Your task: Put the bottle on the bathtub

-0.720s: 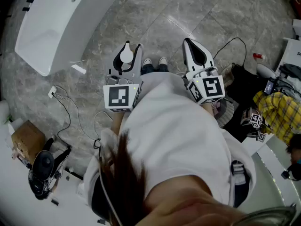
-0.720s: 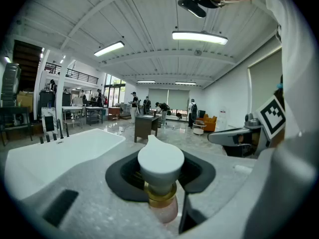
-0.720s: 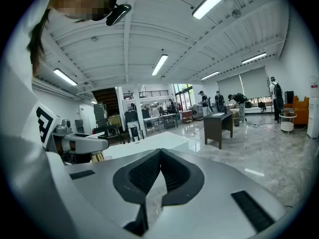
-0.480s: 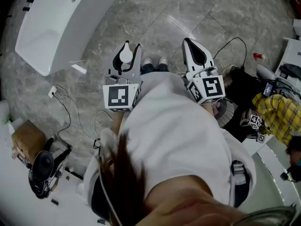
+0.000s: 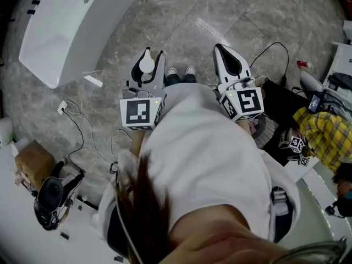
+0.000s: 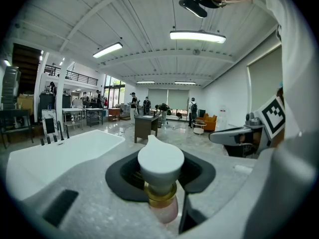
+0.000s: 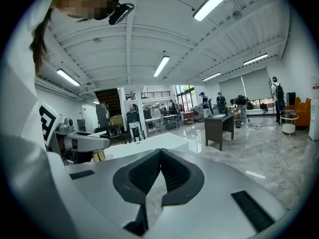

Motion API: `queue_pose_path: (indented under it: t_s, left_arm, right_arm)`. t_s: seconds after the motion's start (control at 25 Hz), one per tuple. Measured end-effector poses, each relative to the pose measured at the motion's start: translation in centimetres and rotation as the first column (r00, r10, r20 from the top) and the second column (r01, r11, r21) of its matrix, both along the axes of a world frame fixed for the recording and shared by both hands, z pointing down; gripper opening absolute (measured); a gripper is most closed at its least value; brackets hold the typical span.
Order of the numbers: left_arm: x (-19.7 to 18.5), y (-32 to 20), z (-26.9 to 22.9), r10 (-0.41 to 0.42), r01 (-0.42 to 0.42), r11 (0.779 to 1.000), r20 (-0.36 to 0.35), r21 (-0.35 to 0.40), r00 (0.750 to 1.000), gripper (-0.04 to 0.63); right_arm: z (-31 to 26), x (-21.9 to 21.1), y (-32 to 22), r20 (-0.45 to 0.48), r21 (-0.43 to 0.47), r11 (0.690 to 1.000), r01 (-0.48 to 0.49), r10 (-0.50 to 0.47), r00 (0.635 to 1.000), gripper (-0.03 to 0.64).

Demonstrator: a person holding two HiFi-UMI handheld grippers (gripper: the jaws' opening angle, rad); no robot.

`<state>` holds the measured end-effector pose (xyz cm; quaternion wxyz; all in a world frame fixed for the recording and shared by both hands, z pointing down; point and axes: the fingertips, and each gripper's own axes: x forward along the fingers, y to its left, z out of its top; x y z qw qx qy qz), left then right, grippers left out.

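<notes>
My left gripper (image 5: pixel 148 56) is shut on the bottle (image 5: pixel 147 65), which has a white pump cap. In the left gripper view the bottle (image 6: pixel 160 166) shows that cap, a gold collar and a pink body, clamped between the black pads of the left gripper (image 6: pixel 160 180). My right gripper (image 5: pixel 223 54) is held level beside it, shut and empty; in its own view the right gripper (image 7: pixel 160 158) has its pads meeting at the tip. The white bathtub (image 5: pixel 71 26) lies at the upper left on the floor, well apart from both grippers; the bathtub (image 6: pixel 55 153) is ahead left of the bottle.
I stand on a grey marble floor, shoes (image 5: pixel 181 71) between the grippers. Cables (image 5: pixel 82 131) and a cardboard box (image 5: pixel 33 161) lie at the left. A black bag (image 5: pixel 283 100) and a person in a yellow plaid shirt (image 5: pixel 324 133) are at the right. A dark desk (image 6: pixel 144 126) stands beyond.
</notes>
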<state>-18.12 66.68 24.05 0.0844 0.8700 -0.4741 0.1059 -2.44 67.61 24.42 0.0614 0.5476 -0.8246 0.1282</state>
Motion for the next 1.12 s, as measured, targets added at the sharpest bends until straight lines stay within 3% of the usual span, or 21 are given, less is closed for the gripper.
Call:
queue_pose_path:
  t_s: [0.32, 0.68, 1.12]
  left_arm:
    - [0.0, 0.7, -1.0, -0.061, 0.062, 0.998, -0.028, 0.021, 0.998, 0.143]
    - [-0.1, 0.9, -1.9, -0.138, 0.138, 0.988, -0.001, 0.064, 0.990, 0.143]
    - [-1.0, -3.2, -0.9, -0.105, 0.105, 0.994, -0.014, 0.008, 0.994, 0.143]
  right_arm:
    - [0.2, 2.3, 1.3, 0.031, 0.000, 1.000, 0.001, -0.001, 1.000, 0.011]
    - [1.6, 5.7, 1.8, 0.012, -0.022, 0.999, -0.045, 0.045, 0.999, 0.011]
    - [3.1, 7.0, -0.4, -0.006, -0.091, 0.990, -0.111, 0.111, 0.994, 0.011]
